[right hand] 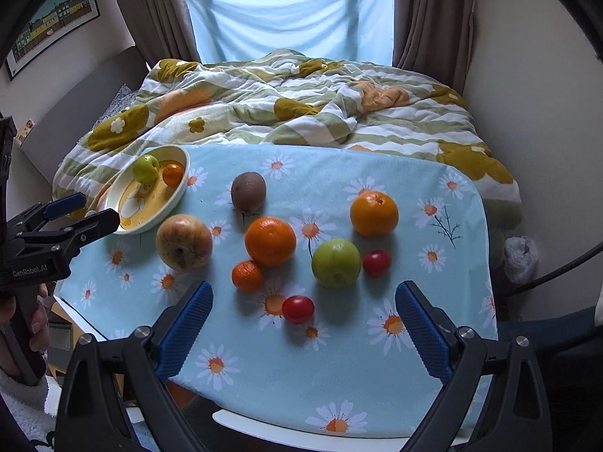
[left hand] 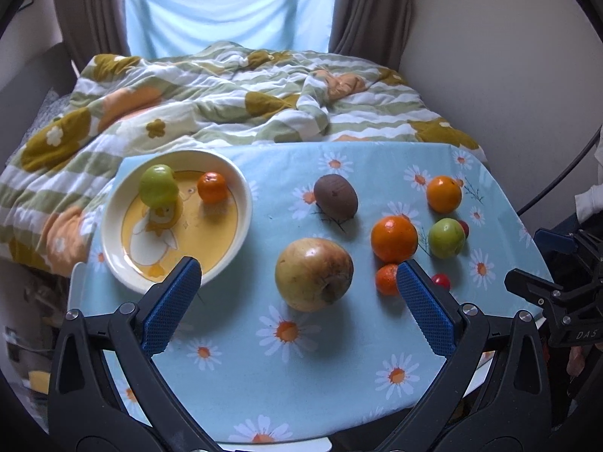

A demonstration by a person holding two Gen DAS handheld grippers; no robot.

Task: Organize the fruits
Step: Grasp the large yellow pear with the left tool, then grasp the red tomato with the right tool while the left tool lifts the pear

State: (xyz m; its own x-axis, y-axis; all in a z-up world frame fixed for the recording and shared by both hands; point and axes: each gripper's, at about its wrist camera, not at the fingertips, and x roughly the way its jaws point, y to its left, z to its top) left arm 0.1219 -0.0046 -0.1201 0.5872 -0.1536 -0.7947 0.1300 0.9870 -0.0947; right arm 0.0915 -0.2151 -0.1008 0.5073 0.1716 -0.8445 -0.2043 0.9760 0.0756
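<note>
Fruits lay spread over the daisy-print blue tabletop (right hand: 377,376). Far left, a cream-rimmed yellow plate (left hand: 113,203) held a green apple (left hand: 159,184) and a small orange mandarin (left hand: 213,187). Rightward: yellow-brown apple (left hand: 313,274), brown kiwi (left hand: 335,196), large orange (left hand: 394,238), red cherry tomato (right hand: 298,309). Left tool (left hand: 297,286) and right tool (right hand: 303,307) both hovered wide open, holding nothing.

From my left camera, the right finger (left hand: 424,307) hides part of the small orange (left hand: 387,279) and part of one red tomato (left hand: 441,280); the other tomato (left hand: 464,228) peeks from behind the green fruit (left hand: 447,238) beside it.
</note>
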